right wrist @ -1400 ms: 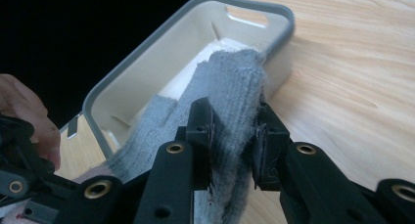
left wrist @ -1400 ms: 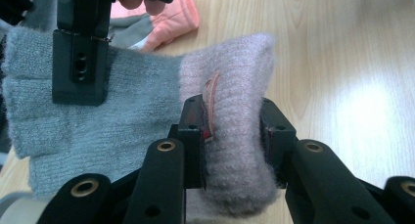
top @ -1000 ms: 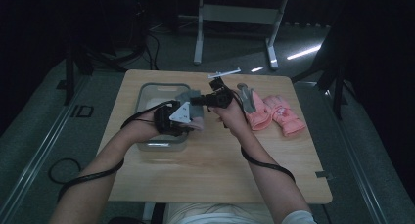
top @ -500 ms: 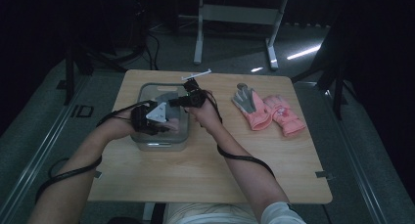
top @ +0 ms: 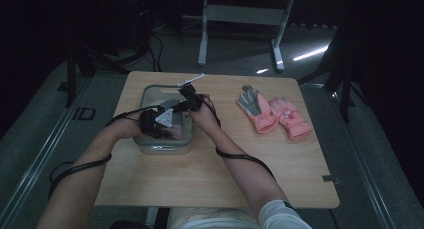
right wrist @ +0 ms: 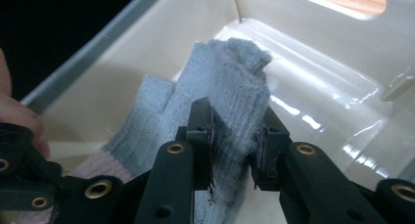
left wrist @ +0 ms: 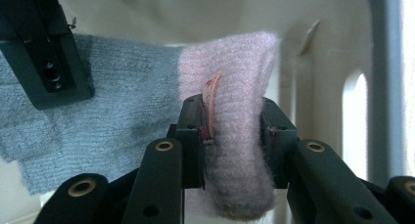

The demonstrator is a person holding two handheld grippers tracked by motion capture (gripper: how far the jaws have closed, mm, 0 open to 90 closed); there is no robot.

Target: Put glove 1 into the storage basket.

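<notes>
Grippers hold 1 knitted glove (left wrist: 147, 111) between them inside the grey plastic bin (top: 150, 91) at the table's (top: 210, 169) far left. Left gripper (left wrist: 230, 136) pinches the glove's pink cuff (left wrist: 240, 136); right gripper (right wrist: 237, 141) pinches its grey finger end (right wrist: 230, 87). 2 pink gloves (top: 275, 114) lie well apart to the right.

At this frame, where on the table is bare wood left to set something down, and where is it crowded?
Free: the near strip of the table in front of the bin, broken only by the person's forearms, and the gap between the bin and the pink gloves. Crowded: the bin, where both grippers hold a grey-and-pink glove.
</notes>
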